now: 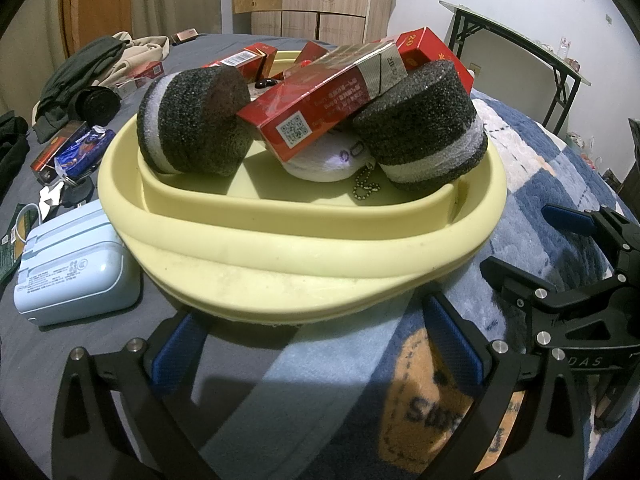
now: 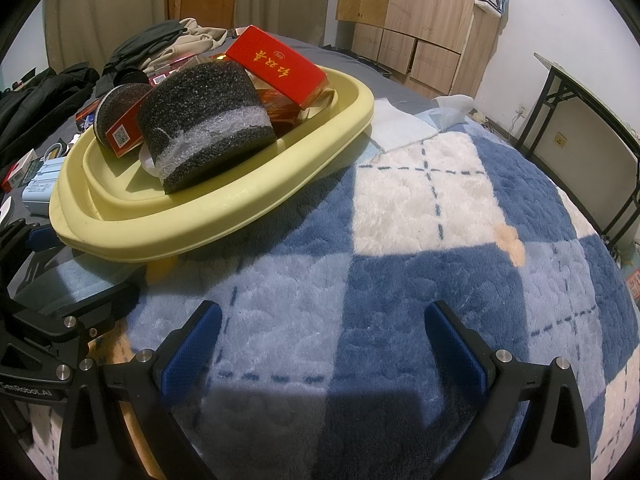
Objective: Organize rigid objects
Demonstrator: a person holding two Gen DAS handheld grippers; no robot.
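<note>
A pale yellow basin [image 1: 280, 248] [image 2: 224, 216] sits on the bed. It holds two dark foam cylinders with white bands [image 1: 192, 120] [image 1: 424, 128] [image 2: 208, 128], a long red carton [image 1: 320, 100] leaning between them, another red box [image 2: 280, 68] at the back, and a white round object [image 1: 320, 164] with a ball chain. My left gripper [image 1: 316, 340] stands open just in front of the basin's near rim, holding nothing. My right gripper [image 2: 320, 344] is open over the blue and white blanket, right of the basin. The right gripper's fingers [image 1: 568, 220] also show at the left wrist view's right edge.
A light blue case [image 1: 72, 268] lies left of the basin beside red boxes [image 1: 56, 148], a blue wrapper and keys. Dark and beige clothes [image 1: 100, 64] are piled at the far left. A folding table [image 1: 520, 52] stands at the right, wooden cabinets [image 2: 416, 20] behind.
</note>
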